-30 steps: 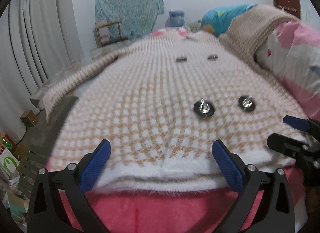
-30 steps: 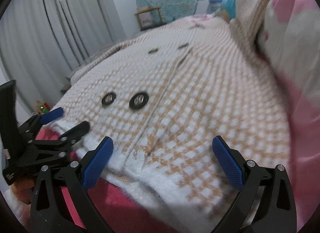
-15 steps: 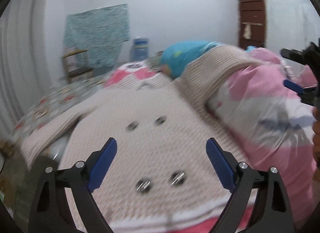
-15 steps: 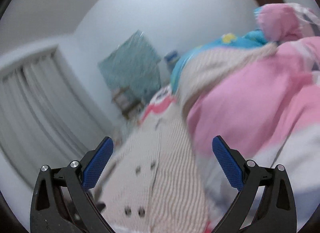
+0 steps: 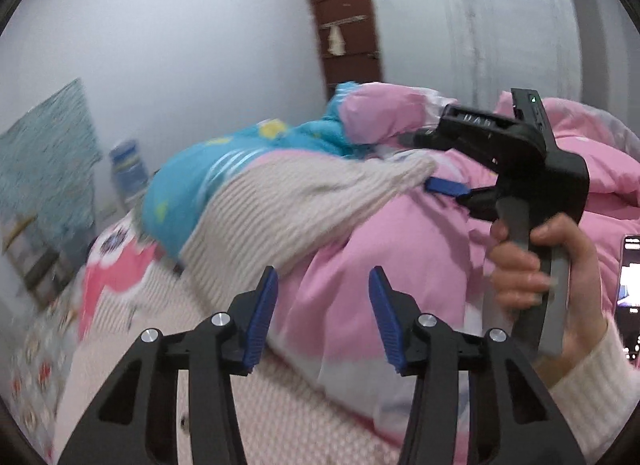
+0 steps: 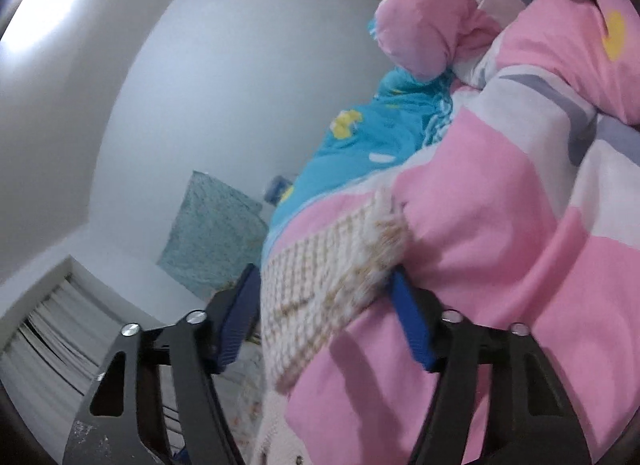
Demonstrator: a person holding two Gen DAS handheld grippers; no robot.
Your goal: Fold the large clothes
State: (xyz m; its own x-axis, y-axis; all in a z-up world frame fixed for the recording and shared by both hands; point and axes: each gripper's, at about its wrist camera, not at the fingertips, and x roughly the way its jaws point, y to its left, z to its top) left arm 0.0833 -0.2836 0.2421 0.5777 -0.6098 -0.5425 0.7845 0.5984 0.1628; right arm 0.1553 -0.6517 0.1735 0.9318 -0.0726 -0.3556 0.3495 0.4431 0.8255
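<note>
Knitted cardigan [image 5: 280, 205], cream with a tan check, lies spread on the bed, and one sleeve runs up from the flat body at the lower left onto the heaped pink quilt [image 5: 420, 265]. In the left wrist view the end of that sleeve [image 5: 404, 173] reaches the right gripper [image 5: 440, 181], which is held sideways by the person's right hand [image 5: 536, 265]; a blue pad sits just under the cuff and the black upper finger just above it. The right wrist view shows the same spot from close up: the sleeve end [image 6: 332, 277] lies between the two blue pads of the right gripper [image 6: 324, 329], its jaws closing around it, the knit filling most of the gap. The right pad [image 6: 412, 325] meets the edge of the fabric, but the picture is blurred and I cannot tell whether both pads already press on it. The left gripper [image 5: 322, 313] hangs over the place where the cardigan's body meets the quilt; its jaws are also closing, with nothing between the blue pads [image 5: 262, 313], only bedding seen beyond them. A blue patterned pillow [image 5: 224, 169] lies behind the sleeve, against the pale wall. A brown door [image 5: 346, 25] stands at the far end of the room, a teal patterned cloth [image 5: 44, 153] hangs at the left, and a lit phone screen [image 5: 630, 289] shows at the right edge beside the person's cream knitted cuff [image 5: 596, 393]. White curtains [image 6: 52, 337] show in the lower left of the right wrist view.
</note>
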